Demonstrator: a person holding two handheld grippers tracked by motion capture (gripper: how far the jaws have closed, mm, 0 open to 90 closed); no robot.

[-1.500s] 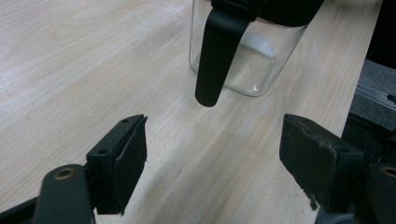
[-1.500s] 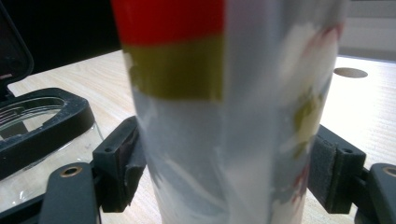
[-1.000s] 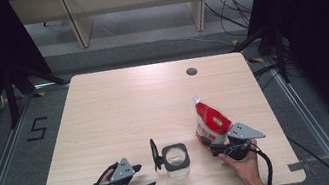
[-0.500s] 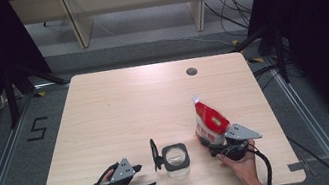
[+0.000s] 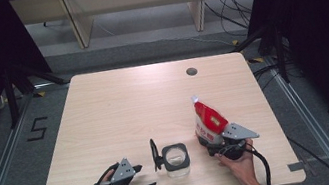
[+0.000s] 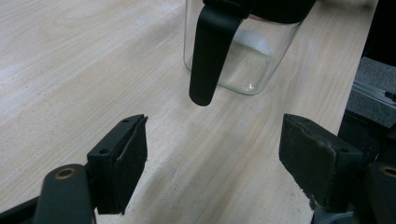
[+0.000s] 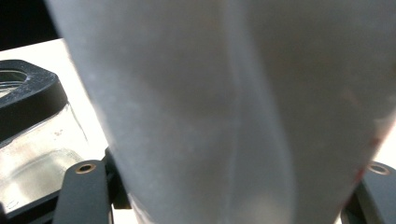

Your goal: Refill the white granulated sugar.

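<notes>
Right gripper (image 5: 218, 145) at 4 o'clock on the table, jaws closed on base of red-and-white spouted pouch (image 5: 209, 121); pouch stands upright, white spout cap at its 12. In the right gripper view the pouch's pale side (image 7: 196, 112) sits between both jaws, touching them. Left gripper (image 5: 142, 178) at 7 o'clock, jaws wide apart, holding nothing; fingers (image 6: 122, 158) rest low over the wood. Square glass jar (image 5: 175, 157) with black rim stands between the grippers, its hinged black lid (image 5: 154, 154) flipped open at jar's 9. In the left gripper view the lid (image 6: 208, 56) hangs at 12, apart from jaws. Light wood table (image 5: 120, 110), cable hole (image 5: 191, 71) at 1 o'clock. Grey floor, floor mark "5" (image 5: 37, 129), dark curtains
</notes>
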